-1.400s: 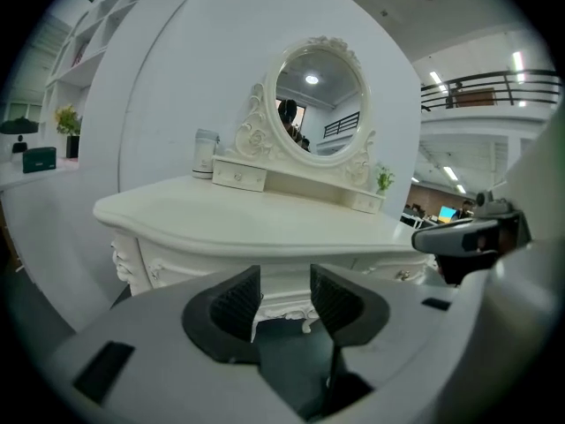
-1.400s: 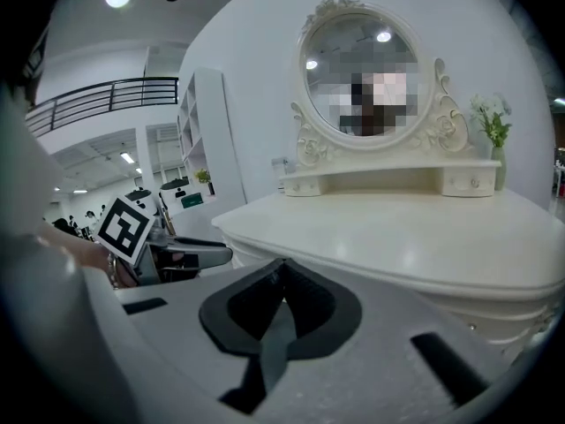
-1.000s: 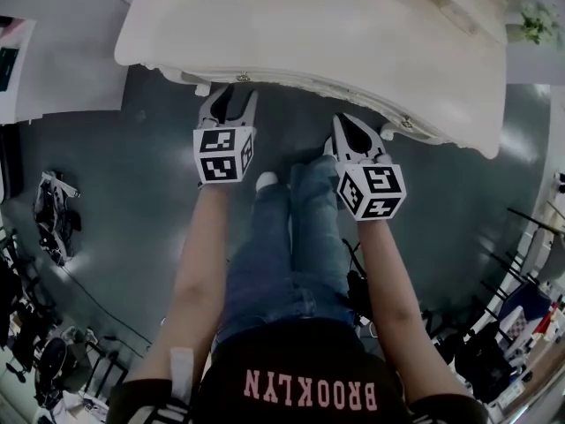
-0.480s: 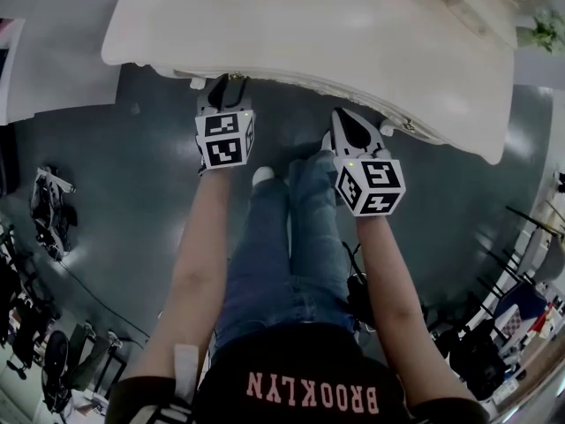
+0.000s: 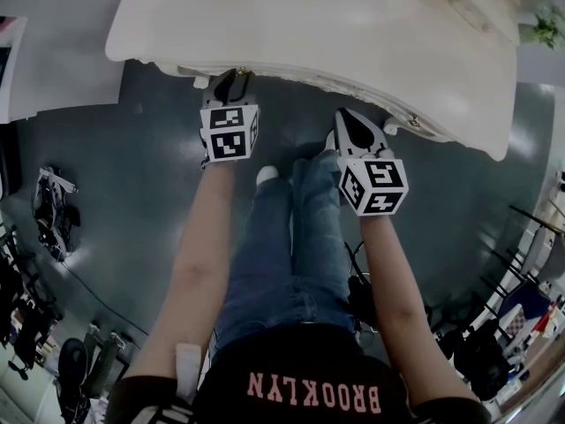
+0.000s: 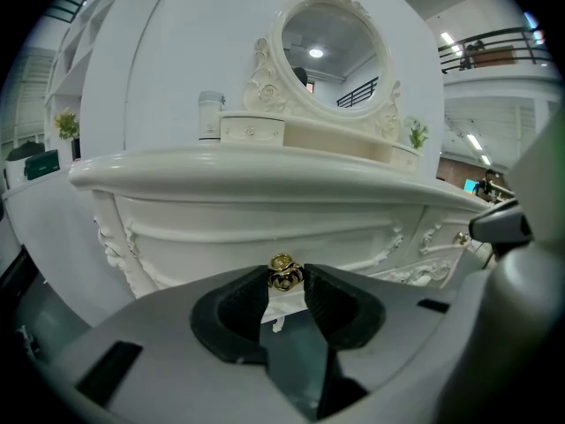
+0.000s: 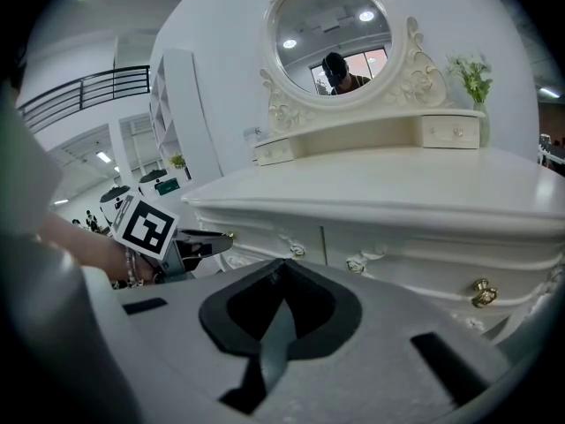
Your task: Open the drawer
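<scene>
The white dressing table has a carved drawer front with a small gold knob. My left gripper reaches under the table's edge. Its jaws have just been closing, and the dark pads now touch the knob on both sides. In the head view the left gripper sits at the table's left front, and the knob is hidden there. My right gripper is shut on nothing, short of the table front. In the head view the right gripper is lower and to the right.
A second gold knob sits on the drawer front to the right. An oval mirror and small upper drawers stand on the table top. The person's legs stand on the dark floor. Equipment lies on the floor at left.
My left gripper has moved forward to the table's front edge and its jaws have narrowed from wide open onto the knob. The right gripper has stayed in place.
</scene>
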`<state>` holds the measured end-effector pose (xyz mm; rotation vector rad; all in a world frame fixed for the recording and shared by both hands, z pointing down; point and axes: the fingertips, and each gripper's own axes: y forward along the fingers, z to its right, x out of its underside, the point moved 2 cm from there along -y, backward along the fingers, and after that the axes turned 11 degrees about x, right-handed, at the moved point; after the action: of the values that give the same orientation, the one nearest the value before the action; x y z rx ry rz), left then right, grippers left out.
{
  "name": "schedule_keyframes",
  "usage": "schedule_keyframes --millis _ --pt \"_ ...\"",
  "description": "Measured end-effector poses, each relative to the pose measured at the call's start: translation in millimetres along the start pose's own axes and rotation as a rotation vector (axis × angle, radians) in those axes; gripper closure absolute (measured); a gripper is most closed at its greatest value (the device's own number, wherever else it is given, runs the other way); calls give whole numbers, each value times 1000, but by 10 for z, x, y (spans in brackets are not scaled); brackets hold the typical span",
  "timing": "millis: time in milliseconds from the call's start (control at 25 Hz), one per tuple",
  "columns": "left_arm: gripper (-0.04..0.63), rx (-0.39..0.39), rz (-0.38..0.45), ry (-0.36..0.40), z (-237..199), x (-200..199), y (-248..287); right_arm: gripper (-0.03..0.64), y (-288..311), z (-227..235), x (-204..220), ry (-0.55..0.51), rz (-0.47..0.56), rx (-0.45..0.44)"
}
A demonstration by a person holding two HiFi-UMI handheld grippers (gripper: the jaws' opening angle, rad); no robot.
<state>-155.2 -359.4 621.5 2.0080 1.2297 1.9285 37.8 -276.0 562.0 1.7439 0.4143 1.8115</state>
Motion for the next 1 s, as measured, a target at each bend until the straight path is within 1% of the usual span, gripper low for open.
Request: schedule_keyframes --millis 280,480,720,1000 --pt "475 17 -17 1 25 0 -26 620 -105 -92 52 11 11 5" --pt "474 14 -30 -12 7 -7 -49 620 -152 -141 19 17 26 15" --pt "476 39 -37 -4 39 15 -65 620 -208 -118 59 30 37 47" --pt "476 62 -39 -8 51 155 -222 620 -288 -207 131 41 33 64"
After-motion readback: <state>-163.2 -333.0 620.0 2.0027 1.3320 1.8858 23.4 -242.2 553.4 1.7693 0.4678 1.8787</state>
